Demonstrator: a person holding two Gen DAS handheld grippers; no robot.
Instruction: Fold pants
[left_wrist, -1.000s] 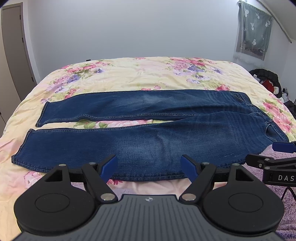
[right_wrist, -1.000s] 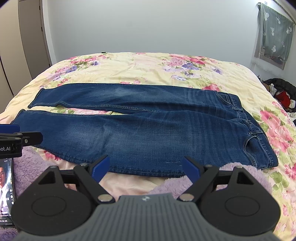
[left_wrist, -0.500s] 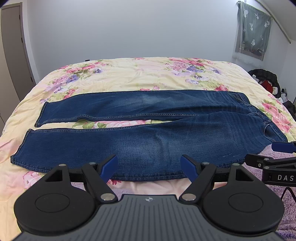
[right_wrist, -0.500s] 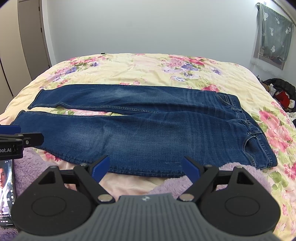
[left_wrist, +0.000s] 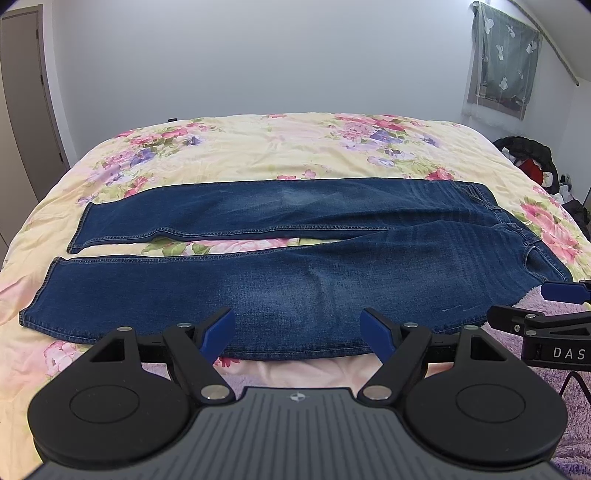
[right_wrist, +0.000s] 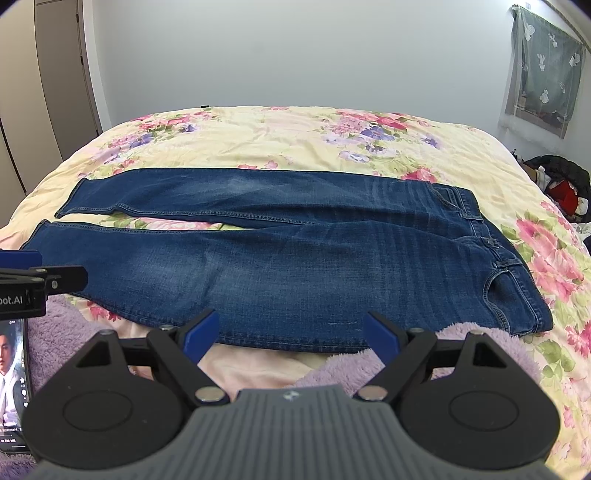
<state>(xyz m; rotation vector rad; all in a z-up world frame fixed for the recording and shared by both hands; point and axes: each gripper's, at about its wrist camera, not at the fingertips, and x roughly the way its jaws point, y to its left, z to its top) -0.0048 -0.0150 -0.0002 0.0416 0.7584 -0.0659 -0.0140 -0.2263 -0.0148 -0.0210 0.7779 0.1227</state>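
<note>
L wrist view: jeans (left_wrist: 295, 273) lie flat across the floral duvet (left_wrist: 280, 147), unfolded, waistband to the right, both legs running left w/ a strip of duvet showing between them. L gripper (left_wrist: 297, 332) hovers at the jeans' near edge, fingers spread wide, nothing between them. Only this view shows the R gripper from the side, right of the jeans' waistband, cut off by the frame; its jaw gap is hard to read from here. A grey door (left_wrist: 26, 103) stands far left of the jeans; dark clothes pile (left_wrist: 532, 158) beyond the waistband end.

R wrist view: same jeans (right_wrist: 295, 258), waistband and belt loops clearer. R gripper (right_wrist: 291, 334) sits at the jeans' near hem edge, fingers wide apart, empty. This view alone shows a phone (right_wrist: 13, 384) w/ lit screen, left of the jeans, partly cut off and behind the gripper body. Purple fluffy blanket (right_wrist: 340, 362) lies at the jeans' near edge. L gripper's tip pokes in at left, mostly out of frame.

Room: plain pale wall behind the jeans, curtained window (right_wrist: 543, 70) upper right, wardrobe doors (right_wrist: 40, 92) at left.
</note>
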